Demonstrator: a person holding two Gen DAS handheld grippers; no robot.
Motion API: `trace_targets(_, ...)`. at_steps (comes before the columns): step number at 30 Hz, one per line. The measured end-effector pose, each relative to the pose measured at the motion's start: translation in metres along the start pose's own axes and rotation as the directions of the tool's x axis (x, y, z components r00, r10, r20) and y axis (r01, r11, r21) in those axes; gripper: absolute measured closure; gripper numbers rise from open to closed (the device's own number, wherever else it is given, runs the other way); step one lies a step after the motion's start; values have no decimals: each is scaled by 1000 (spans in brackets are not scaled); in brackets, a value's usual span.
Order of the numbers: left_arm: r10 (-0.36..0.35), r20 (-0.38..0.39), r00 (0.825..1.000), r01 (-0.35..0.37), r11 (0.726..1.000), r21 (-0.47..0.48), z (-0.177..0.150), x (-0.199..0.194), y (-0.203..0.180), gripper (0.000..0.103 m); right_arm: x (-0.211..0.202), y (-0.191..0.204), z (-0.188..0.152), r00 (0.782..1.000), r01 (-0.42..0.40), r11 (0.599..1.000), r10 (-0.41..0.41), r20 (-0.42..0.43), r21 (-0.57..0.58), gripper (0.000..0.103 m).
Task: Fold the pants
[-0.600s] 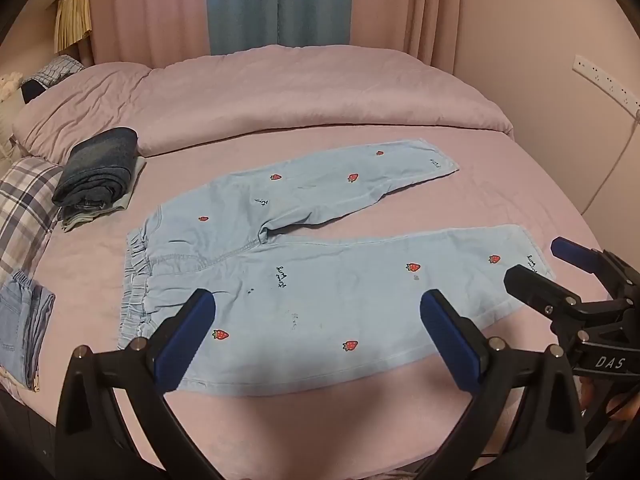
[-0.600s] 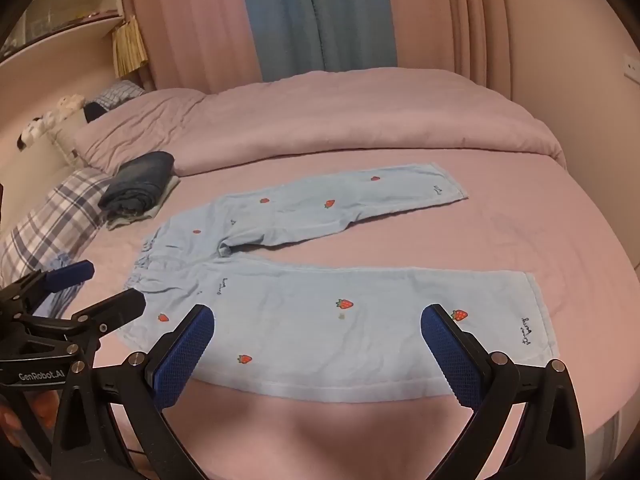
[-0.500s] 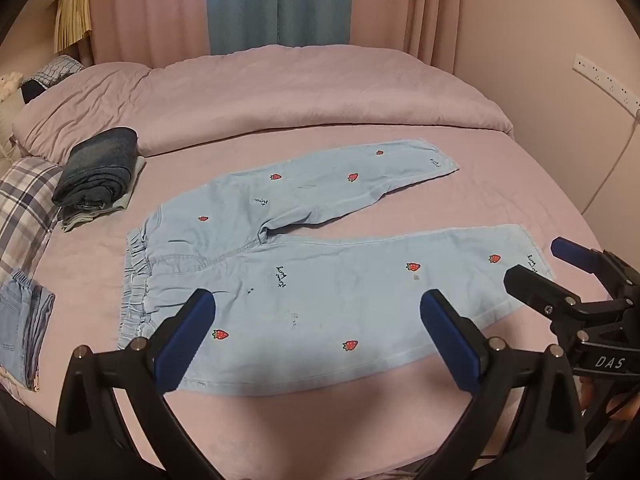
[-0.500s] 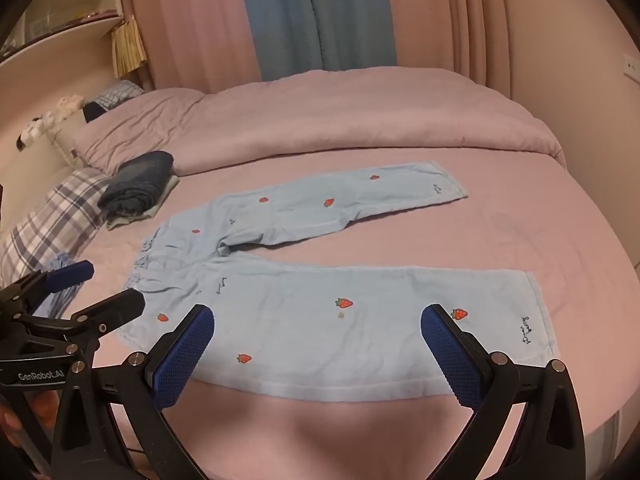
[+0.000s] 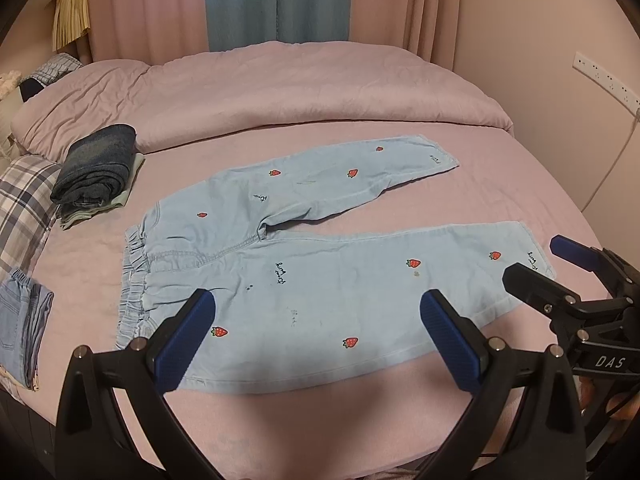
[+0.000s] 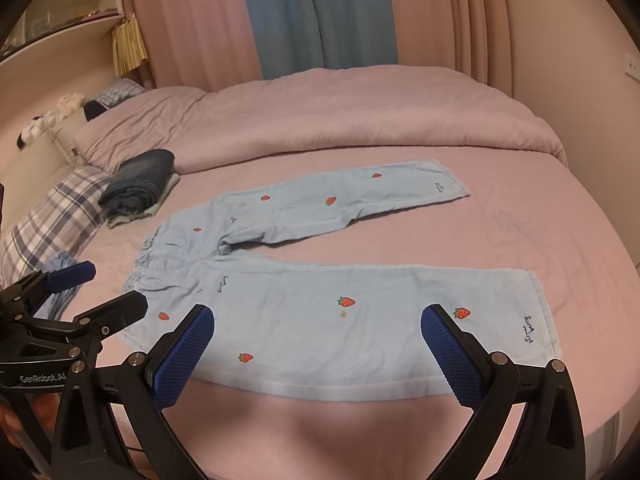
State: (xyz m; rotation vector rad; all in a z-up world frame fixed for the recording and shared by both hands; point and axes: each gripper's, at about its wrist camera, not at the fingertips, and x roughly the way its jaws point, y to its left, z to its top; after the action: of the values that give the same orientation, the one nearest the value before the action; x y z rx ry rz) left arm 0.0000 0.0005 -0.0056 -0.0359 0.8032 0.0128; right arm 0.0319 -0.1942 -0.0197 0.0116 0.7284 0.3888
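Observation:
Light blue pants (image 5: 320,280) with red strawberries lie flat on the pink bed, waistband at the left, both legs spread apart toward the right; they also show in the right wrist view (image 6: 340,304). My left gripper (image 5: 320,336) is open and empty, hovering above the near edge of the near leg by the waist. My right gripper (image 6: 320,344) is open and empty above the near leg's hem end. Each gripper shows in the other's view: the right one (image 5: 560,264), the left one (image 6: 76,292).
A folded dark denim stack (image 5: 96,168) sits at the left near the pillow (image 5: 60,112). A plaid pillow (image 5: 20,196) and another folded light jeans piece (image 5: 20,320) lie at the left edge. A rolled duvet (image 5: 320,88) lies behind. A wall and cable (image 5: 612,168) are at the right.
Both views have shifted very slightly; the pants lie as before and both grippers stay open.

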Motion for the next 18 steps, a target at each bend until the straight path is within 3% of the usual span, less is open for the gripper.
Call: trace_targets(18, -9, 2, 1000, 9, 1000, -4, -2, -2, 1, 0, 6, 4, -2, 1000, -3, 1000, 3, 4, -8, 0)
